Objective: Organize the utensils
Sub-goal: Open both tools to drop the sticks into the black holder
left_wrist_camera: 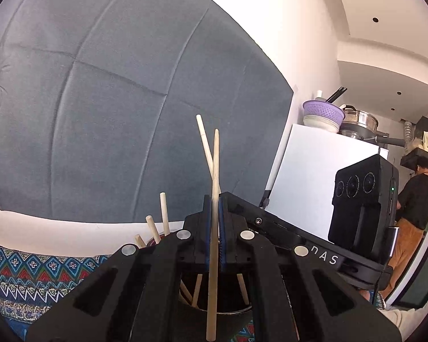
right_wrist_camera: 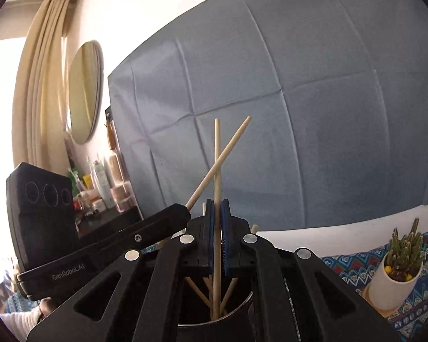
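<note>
My left gripper (left_wrist_camera: 214,199) is shut on a pale wooden chopstick (left_wrist_camera: 214,176) that stands upright between its blue pads, its lower end hanging over a dark round utensil holder (left_wrist_camera: 228,310). My right gripper (right_wrist_camera: 217,203) is shut on another wooden chopstick (right_wrist_camera: 217,154), upright, its lower end inside the same holder (right_wrist_camera: 236,310). Several more chopsticks (right_wrist_camera: 202,290) lean inside the holder. The two held chopsticks cross in both views. The left gripper's body (right_wrist_camera: 105,245) shows at the left of the right wrist view; the right gripper's body (left_wrist_camera: 299,236) shows at the right of the left wrist view.
A patterned blue tablecloth (left_wrist_camera: 28,268) covers the table. A small cactus in a white pot (right_wrist_camera: 396,273) stands at the right. A grey-blue sheet (right_wrist_camera: 285,99) hangs on the wall behind. A person (left_wrist_camera: 413,216) stands far right by a white fridge (left_wrist_camera: 308,176).
</note>
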`<state>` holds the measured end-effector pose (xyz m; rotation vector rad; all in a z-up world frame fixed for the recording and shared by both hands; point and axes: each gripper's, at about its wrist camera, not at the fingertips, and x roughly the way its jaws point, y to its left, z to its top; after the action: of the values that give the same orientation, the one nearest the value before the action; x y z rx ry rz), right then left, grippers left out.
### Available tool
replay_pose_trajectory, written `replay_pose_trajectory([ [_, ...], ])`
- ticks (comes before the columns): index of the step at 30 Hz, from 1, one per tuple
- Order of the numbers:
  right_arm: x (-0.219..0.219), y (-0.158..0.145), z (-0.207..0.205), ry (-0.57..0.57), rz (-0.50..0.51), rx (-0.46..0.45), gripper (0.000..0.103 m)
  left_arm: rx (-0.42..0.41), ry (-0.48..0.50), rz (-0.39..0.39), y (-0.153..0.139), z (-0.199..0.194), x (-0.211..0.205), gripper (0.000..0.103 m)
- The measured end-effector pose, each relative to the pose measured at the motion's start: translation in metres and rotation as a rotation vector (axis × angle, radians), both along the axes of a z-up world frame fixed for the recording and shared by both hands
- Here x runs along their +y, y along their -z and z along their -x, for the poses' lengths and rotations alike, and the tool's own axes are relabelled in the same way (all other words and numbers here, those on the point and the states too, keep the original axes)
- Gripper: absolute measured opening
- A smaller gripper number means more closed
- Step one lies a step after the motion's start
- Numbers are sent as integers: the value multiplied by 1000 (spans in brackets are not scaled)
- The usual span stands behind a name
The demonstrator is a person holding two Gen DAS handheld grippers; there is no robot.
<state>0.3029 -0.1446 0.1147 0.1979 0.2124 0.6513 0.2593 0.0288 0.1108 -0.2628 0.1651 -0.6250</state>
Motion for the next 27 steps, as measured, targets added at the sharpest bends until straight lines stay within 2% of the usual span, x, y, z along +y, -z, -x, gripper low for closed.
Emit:
replay_pose_trajectory([
  [10, -4, -3, 8, 30, 80, 39, 5, 3, -12, -81, -5, 15, 1, 7],
  [15, -2, -2, 12, 49, 126, 61, 5, 31, -35, -91, 2, 18, 8, 7],
  [19, -7, 0, 14, 59, 138, 79, 5, 109, -23, -45, 7, 9, 22, 7],
  [22, -10, -1, 20, 61, 146, 79, 5, 137, -25, -10, 8, 8, 32, 7],
  [27, -11, -2, 29, 49, 181, 67, 6, 150, -39, -38, 2, 18, 36, 7],
])
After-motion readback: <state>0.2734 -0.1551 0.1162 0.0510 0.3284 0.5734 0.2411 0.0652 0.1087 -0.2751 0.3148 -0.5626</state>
